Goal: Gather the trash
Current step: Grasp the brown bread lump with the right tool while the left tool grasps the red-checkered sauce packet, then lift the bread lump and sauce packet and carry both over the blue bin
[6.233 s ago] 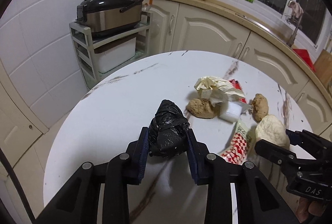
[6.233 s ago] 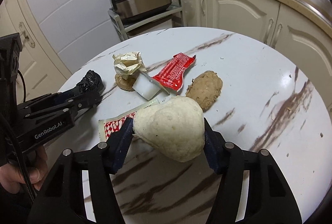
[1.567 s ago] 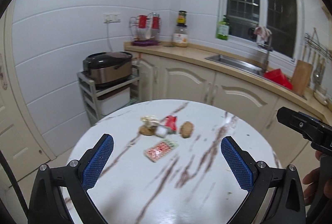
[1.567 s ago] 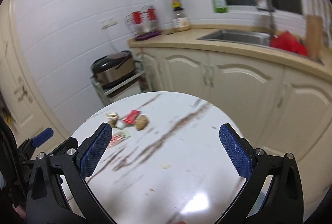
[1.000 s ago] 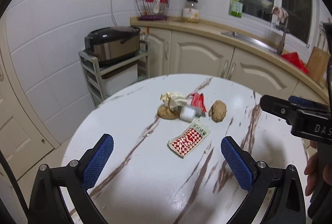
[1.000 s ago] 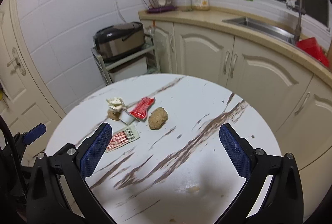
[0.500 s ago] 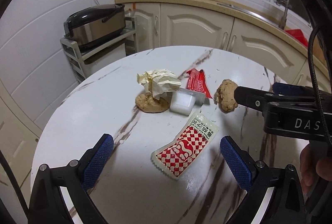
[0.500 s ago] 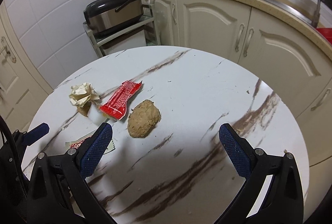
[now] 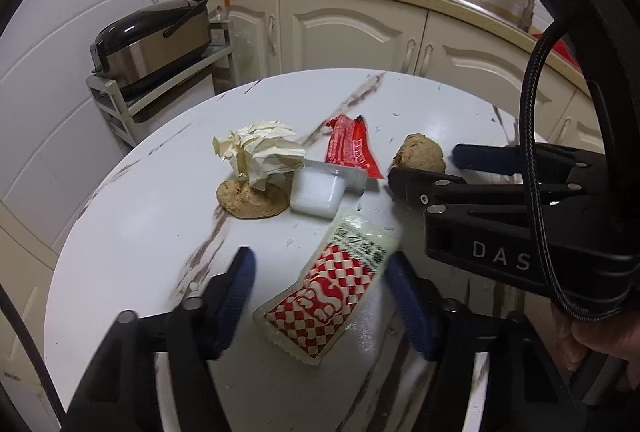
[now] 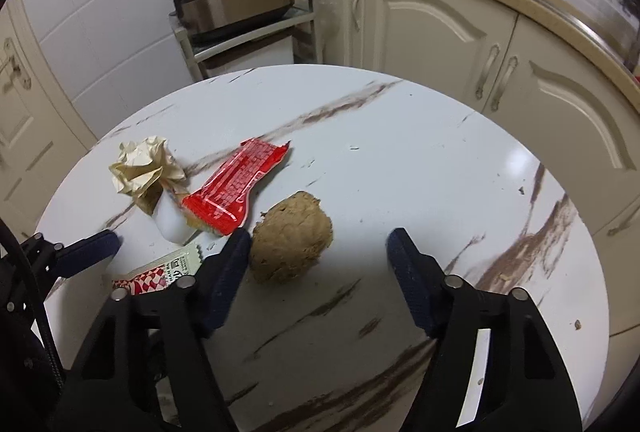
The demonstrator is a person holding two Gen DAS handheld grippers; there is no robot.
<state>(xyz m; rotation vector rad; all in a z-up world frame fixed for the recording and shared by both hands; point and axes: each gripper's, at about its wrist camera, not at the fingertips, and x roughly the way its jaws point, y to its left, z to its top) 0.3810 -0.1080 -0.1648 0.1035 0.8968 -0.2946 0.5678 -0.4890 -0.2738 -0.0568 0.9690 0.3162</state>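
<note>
My left camera looks down close over the round table (image 9: 132, 216), toward the cabinets. My right camera, beside it, shares the table's (image 10: 400, 160) litter.

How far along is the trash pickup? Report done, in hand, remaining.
Done: the black bag wad and pale dough lump are gone from the table. In hand: nothing gripped; left gripper open around the checkered sachet, right gripper open around the brown dough lump. Left: those, plus crumpled paper, flat dough piece, white cup, red wrapper.
</note>
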